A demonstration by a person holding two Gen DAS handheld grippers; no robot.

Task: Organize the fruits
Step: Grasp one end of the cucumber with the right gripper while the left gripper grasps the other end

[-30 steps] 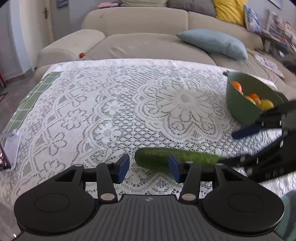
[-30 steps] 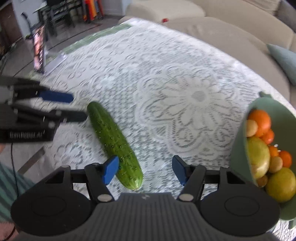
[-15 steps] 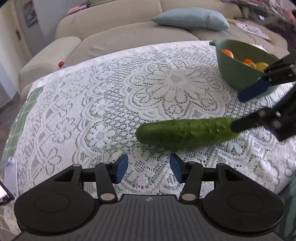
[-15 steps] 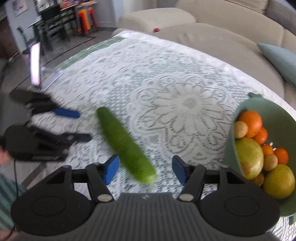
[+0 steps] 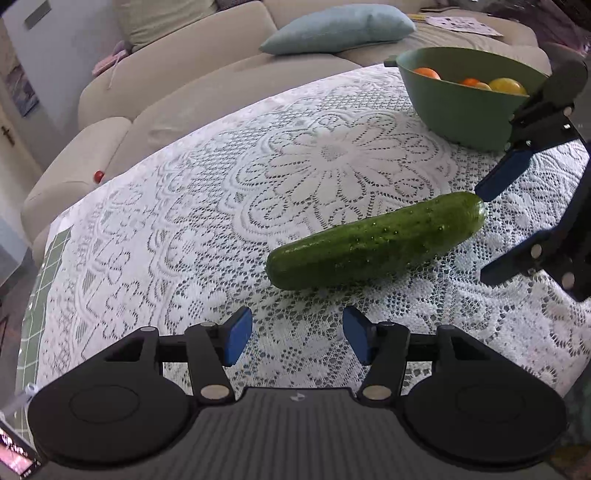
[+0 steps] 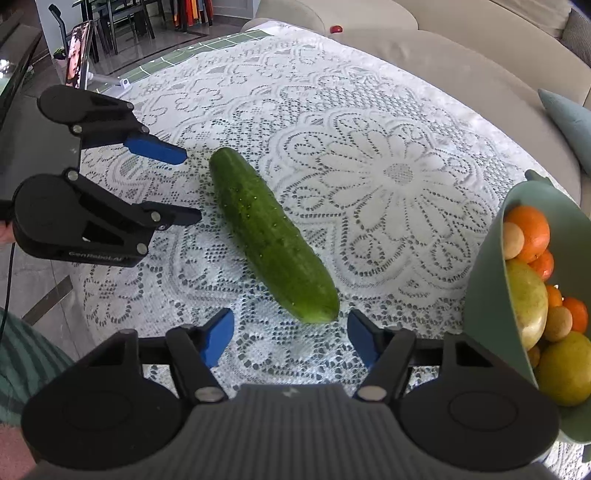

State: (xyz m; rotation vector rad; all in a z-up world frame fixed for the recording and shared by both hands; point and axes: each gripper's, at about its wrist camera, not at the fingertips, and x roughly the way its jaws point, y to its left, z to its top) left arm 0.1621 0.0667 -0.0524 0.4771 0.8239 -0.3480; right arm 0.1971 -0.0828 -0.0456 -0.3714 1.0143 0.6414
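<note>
Both sets of fingers are apart and holding nothing: the left gripper (image 5: 297,341) has its blue pads spreading wider right now, only lace showing between them, while the right gripper (image 6: 290,339) sits roughly half open with the cucumber's blunt tip just ahead of its gap. The cucumber (image 6: 271,236) lies flat near the middle of the table, one end toward each gripper, untouched as far as I can see. The green bowl (image 5: 458,110), already loaded with oranges and yellow fruit, stands toward the table's far right edge, well apart from the cucumber. The risk, as I read it: a round, smooth cucumber pinched near one tip could roll or swing out, and two grippers closing from opposite ends might knock each other. The white lace tablecloth (image 5: 229,206) could snag a fingertip and drag. Beyond the table, a beige sofa (image 5: 177,88) with a pale blue cushion (image 5: 336,29).
</note>
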